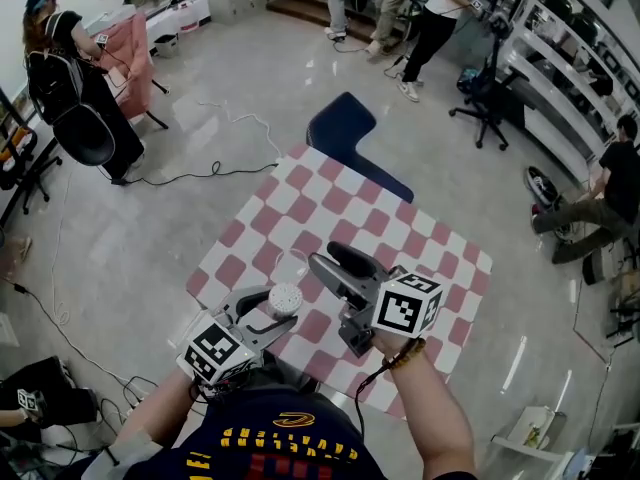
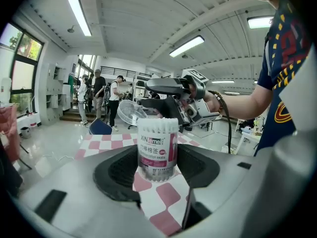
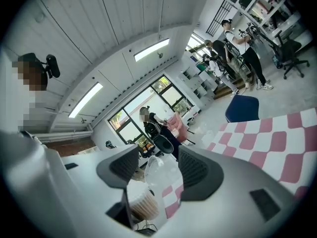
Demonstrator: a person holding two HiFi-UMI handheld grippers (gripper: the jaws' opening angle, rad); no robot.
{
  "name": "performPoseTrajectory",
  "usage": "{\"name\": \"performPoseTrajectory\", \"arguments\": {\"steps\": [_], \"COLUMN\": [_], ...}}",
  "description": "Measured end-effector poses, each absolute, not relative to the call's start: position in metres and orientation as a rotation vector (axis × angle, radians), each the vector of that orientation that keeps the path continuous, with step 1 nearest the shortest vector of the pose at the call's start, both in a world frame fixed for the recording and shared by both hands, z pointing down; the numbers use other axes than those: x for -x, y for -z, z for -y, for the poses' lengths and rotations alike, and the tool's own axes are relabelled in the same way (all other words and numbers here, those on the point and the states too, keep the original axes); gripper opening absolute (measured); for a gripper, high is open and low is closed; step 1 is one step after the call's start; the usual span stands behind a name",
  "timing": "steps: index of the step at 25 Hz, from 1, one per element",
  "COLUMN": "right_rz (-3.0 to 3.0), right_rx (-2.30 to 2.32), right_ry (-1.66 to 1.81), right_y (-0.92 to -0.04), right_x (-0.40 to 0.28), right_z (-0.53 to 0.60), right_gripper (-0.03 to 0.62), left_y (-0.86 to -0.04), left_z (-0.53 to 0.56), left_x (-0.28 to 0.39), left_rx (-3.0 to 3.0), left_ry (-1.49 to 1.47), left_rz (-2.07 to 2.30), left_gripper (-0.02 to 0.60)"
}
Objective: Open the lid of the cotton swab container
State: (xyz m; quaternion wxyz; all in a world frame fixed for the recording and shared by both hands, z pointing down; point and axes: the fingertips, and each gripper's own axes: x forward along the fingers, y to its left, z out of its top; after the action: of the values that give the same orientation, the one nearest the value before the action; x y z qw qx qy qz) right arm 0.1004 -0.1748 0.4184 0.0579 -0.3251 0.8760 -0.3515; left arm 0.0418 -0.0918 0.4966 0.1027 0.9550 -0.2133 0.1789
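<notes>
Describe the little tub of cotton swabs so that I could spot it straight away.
Start at the table with the pink-and-white checked cloth. At its near edge the left claw clamps the cotton swab container, a small clear round tub. It has a pink-and-white label and an open top packed with white swab tips, while its clear lid sits in the right claw beside it.

pink-and-white checked table (image 1: 345, 208)
</notes>
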Motion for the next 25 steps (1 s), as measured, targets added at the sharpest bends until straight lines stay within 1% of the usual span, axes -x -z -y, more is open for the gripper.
{"name": "performPoseTrajectory", "arguments": {"steps": [12,19,22,23,25], "right_rz": [-2.592,-2.672,-2.700,-2.713,-2.750], "right_rx": [1.251,1.350,1.390,1.396,1.394], "right_ry": [0.961,0.741,0.654,0.629,0.580], "right_y": [-0.428,-0.417,-0.407,-0.405,-0.402], "right_x": [-0.135,-0.133,-0.131,-0.129,-0.124], "right_z": [0.119,0.097,0.092,0.091,0.089], "right_gripper": [0.250,0.139,0.073,0.061,0.060], "left_y": [-0.467,-0.453,-0.450,-0.449,-0.448], "left_z": [0.108,0.111,0.111,0.110,0.109], "left_x": [-0.031,-0.033,-0.036,-0.037,-0.038], "left_rx": [-2.849,-2.890,-2.897,-2.900,-2.906], "left_ry": [-0.376,-0.348,-0.337,-0.337,-0.341], "left_rz": [0.839,0.890,0.894,0.895,0.895], "left_gripper": [0.249,0.249,0.249,0.249,0.249]}}
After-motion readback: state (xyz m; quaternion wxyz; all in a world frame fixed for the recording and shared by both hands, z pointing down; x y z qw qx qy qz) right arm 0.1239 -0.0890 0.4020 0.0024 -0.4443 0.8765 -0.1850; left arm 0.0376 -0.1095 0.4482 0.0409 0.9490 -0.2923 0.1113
